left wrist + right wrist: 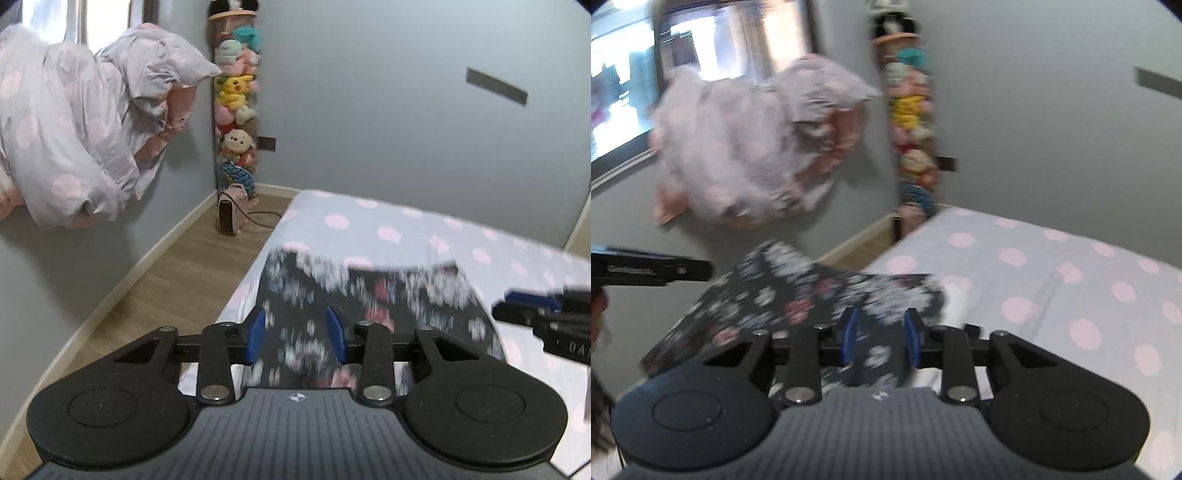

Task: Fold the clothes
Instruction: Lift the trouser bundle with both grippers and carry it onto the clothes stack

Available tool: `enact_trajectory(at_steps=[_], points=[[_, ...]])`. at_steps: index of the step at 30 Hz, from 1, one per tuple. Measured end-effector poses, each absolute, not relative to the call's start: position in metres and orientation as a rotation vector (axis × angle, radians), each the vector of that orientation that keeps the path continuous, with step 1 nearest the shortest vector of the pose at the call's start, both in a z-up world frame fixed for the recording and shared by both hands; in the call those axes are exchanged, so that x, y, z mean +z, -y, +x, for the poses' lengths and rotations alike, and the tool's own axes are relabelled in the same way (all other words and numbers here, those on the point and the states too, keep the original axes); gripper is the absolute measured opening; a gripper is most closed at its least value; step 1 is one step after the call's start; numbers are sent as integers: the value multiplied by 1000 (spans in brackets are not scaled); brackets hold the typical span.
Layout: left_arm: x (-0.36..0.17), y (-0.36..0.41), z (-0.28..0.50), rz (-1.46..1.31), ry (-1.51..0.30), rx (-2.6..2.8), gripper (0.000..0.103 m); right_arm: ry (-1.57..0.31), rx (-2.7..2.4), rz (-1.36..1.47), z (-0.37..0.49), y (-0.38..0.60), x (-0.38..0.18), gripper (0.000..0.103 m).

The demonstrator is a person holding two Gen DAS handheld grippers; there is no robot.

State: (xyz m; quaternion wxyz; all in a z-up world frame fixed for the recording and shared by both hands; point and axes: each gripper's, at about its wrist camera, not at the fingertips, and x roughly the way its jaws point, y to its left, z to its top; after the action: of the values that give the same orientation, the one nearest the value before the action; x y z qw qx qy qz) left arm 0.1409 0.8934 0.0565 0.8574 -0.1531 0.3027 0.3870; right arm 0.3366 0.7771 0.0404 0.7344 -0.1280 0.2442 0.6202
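dark floral garment (369, 314), pink-dotted grey sheet (424, 229)

A dark floral-print garment (369, 306), blurred, is seen lying on the grey, pink-dotted bed sheet (424, 236). It is straddled by the parted blue pads of the left gripper (297, 334); the right gripper (532, 310) is seen at the right edge.

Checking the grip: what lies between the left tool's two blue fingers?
The dark floral garment lies between the left tool's blue fingers, seen in the left wrist view.
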Motion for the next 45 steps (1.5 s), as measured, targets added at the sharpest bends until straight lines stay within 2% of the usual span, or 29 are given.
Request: enact_trajectory(at_steps=[2, 6, 8, 10, 11, 14, 19, 33, 40, 45], points=[[45, -892, 138, -329, -642, 808, 33, -514, 1413, -325, 326, -779, 36, 30], [20, -901, 137, -382, -652, 823, 30, -518, 1405, -376, 323, -791, 13, 29], [11, -911, 140, -403, -644, 840, 29, -545, 1382, -373, 330, -797, 2, 23], [3, -924, 147, -438, -653, 859, 27, -557, 1357, -377, 337, -806, -9, 12], [-2, -931, 151, -458, -665, 869, 26, -571, 1339, -370, 342, -810, -14, 11], [-20, -947, 164, -506, -722, 896, 26, -641, 1287, -325, 358, -823, -28, 10], [-20, -944, 164, -498, -725, 921, 24, -634, 1243, -326, 361, -832, -37, 10], [42, -862, 122, -400, -622, 844, 24, -601, 1447, -326, 329, -760, 19, 17], [6, -838, 131, -389, -700, 811, 24, -559, 1519, -401, 307, -736, -7, 17], [-12, -842, 139, -391, -684, 846, 24, -559, 1486, -379, 311, -742, -25, 17]])
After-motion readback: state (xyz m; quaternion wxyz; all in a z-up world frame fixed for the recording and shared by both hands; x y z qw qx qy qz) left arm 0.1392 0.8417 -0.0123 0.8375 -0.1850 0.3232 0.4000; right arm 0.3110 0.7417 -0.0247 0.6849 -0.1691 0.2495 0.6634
